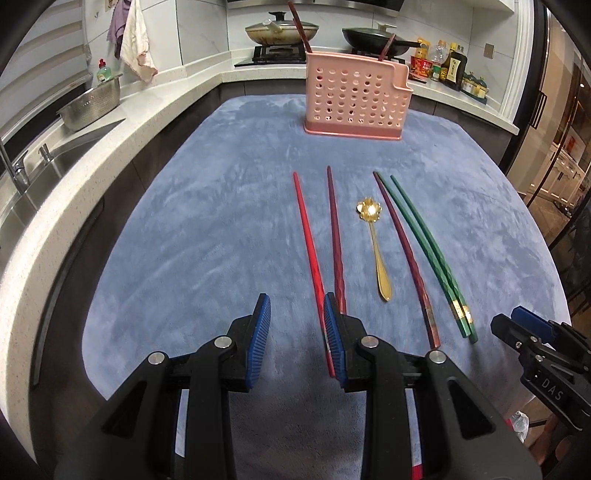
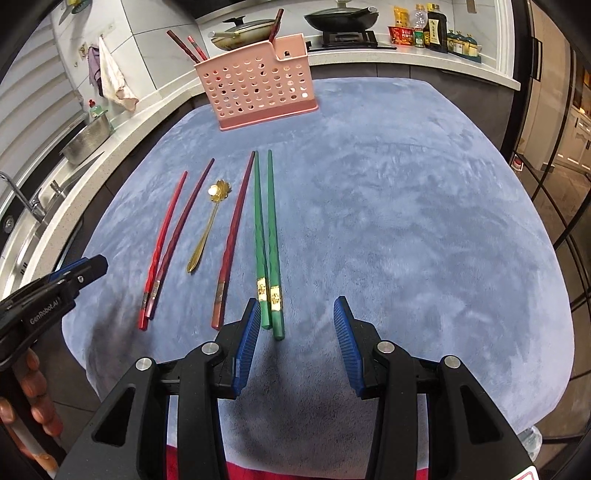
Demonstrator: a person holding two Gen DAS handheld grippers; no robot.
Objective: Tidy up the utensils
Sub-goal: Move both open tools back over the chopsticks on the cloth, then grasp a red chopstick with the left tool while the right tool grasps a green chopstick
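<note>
A pink perforated utensil holder (image 1: 356, 96) (image 2: 256, 88) stands at the far end of the blue cloth, with chopsticks standing in it. On the cloth lie a red chopstick (image 1: 308, 243) (image 2: 162, 240), two maroon chopsticks (image 1: 336, 240) (image 1: 404, 251), a gold spoon (image 1: 376, 243) (image 2: 207, 229) and a pair of green chopsticks (image 1: 428, 254) (image 2: 266, 236). My left gripper (image 1: 297, 314) is open, its right finger over the red chopstick's near end. My right gripper (image 2: 295, 317) is open, the green pair's ends just inside its left finger.
The blue cloth (image 2: 406, 221) covers a table with edges close on all sides. A counter with a sink (image 1: 44, 162) and a steel colander (image 1: 92, 105) runs on the left. A stove with pans (image 1: 280, 31) and bottles (image 1: 448, 62) stands behind.
</note>
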